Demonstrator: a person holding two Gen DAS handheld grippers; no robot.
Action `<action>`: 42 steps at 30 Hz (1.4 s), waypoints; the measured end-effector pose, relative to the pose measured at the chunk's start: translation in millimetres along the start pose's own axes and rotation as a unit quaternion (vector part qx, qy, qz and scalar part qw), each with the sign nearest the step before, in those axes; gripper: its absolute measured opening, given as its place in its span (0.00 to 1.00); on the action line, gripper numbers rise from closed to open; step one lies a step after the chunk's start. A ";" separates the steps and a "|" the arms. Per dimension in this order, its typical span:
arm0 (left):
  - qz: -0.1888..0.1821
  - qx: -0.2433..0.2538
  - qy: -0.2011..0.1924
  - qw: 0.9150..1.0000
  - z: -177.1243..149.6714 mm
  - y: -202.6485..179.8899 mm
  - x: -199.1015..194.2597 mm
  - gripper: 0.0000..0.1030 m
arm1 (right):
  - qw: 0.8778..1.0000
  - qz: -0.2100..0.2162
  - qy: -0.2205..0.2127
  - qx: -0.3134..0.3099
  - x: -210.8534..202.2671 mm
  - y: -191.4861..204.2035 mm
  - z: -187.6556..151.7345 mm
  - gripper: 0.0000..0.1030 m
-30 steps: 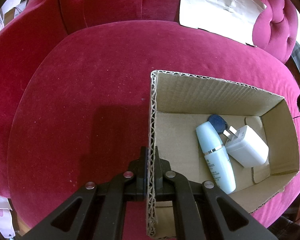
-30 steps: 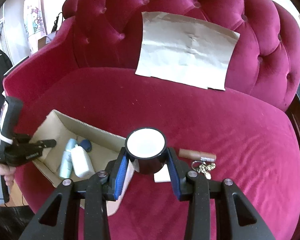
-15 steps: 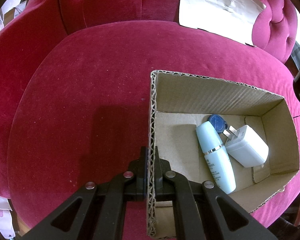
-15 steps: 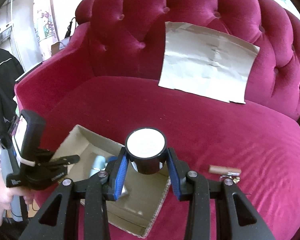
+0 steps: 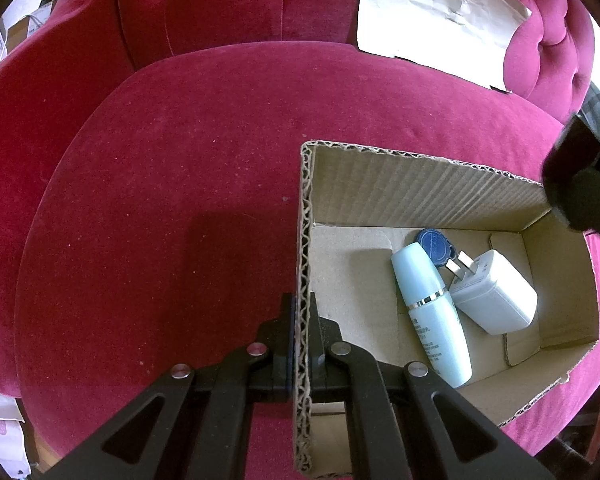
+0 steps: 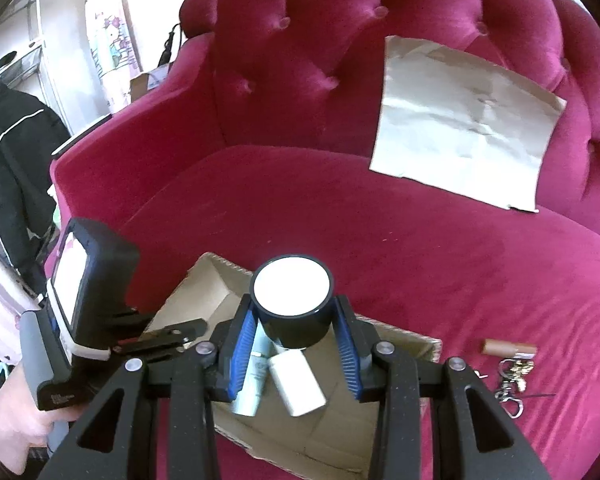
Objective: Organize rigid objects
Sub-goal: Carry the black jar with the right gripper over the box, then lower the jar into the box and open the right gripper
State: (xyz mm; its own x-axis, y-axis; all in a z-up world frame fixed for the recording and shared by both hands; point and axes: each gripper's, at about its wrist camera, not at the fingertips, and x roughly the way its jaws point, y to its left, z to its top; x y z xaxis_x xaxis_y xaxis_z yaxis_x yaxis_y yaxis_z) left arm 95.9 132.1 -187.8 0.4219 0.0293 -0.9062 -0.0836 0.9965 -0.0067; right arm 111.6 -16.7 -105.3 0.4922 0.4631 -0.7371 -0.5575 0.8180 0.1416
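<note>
An open cardboard box [image 5: 416, 184] lies on the red sofa seat. My left gripper [image 5: 302, 320] is shut on the box's left wall. Inside lie a pale blue bottle [image 5: 430, 308], a white plug adapter [image 5: 496, 300] and a blue key fob [image 5: 436, 242]. My right gripper [image 6: 294, 328] is shut on a black round jar with a white top [image 6: 292, 300] and holds it above the box [image 6: 204, 292]. The jar shows at the right edge of the left wrist view [image 5: 580, 184]. The bottle [image 6: 254, 376] and adapter [image 6: 298, 380] show below the jar.
A wooden stick [image 6: 509, 347] and a key bunch [image 6: 514, 376] lie on the seat right of the box. A sheet of brown paper [image 6: 464, 120] leans on the tufted backrest [image 6: 320, 40]. The left hand-held gripper [image 6: 84, 304] is at the left.
My right gripper carried the jar left, from beside the stick and keys to above the box. The left gripper held the box wall still.
</note>
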 end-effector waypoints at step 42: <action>0.001 0.002 -0.002 1.000 -0.2 -0.9 -0.4 0.03 | 0.999 -0.030 0.031 0.024 34.6 8.7 -6.7 1.00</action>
State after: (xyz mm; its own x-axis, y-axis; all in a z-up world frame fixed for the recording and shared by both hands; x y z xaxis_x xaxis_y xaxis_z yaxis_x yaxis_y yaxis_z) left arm 95.6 131.2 -187.5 0.4245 0.0318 -0.9049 -0.0808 0.9967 -0.0028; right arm 119.4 4.2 -134.0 0.4813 0.3922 -0.7839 -0.4953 0.8596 0.1259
